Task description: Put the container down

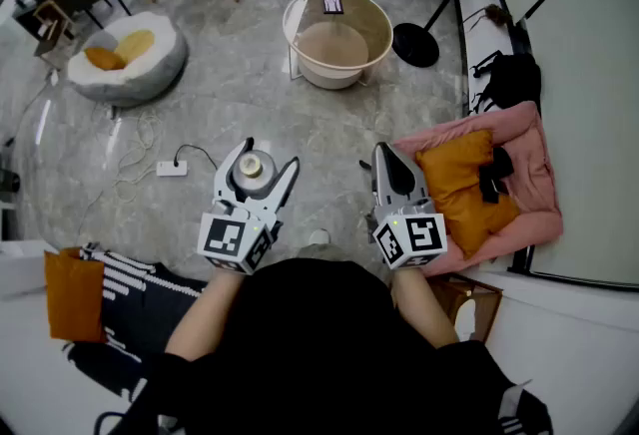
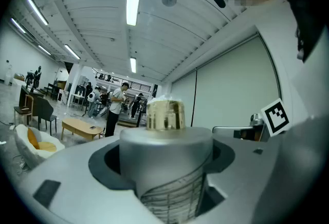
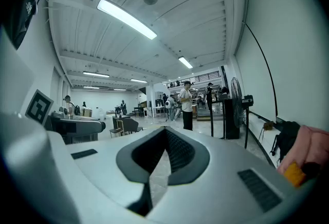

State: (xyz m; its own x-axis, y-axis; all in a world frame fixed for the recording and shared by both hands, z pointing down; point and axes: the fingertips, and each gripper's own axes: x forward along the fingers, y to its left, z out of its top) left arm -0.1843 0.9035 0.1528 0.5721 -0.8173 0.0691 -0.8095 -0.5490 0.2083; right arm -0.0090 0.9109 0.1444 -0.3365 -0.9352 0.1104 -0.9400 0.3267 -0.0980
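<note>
Marble floor below. Left tool (image 1: 268, 159) spread wide, gripping container (image 2: 167, 151): looks rigid, smooth, probably slippery; hold mid-body. Right tool (image 1: 385, 152), 3 o'clock, closed, empty.

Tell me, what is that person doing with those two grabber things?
A person holds a gripper in each hand. The left gripper is clamped on a grey container with a gold cap, up in the air and not set down yet. The right gripper is shut with nothing in it.
</note>
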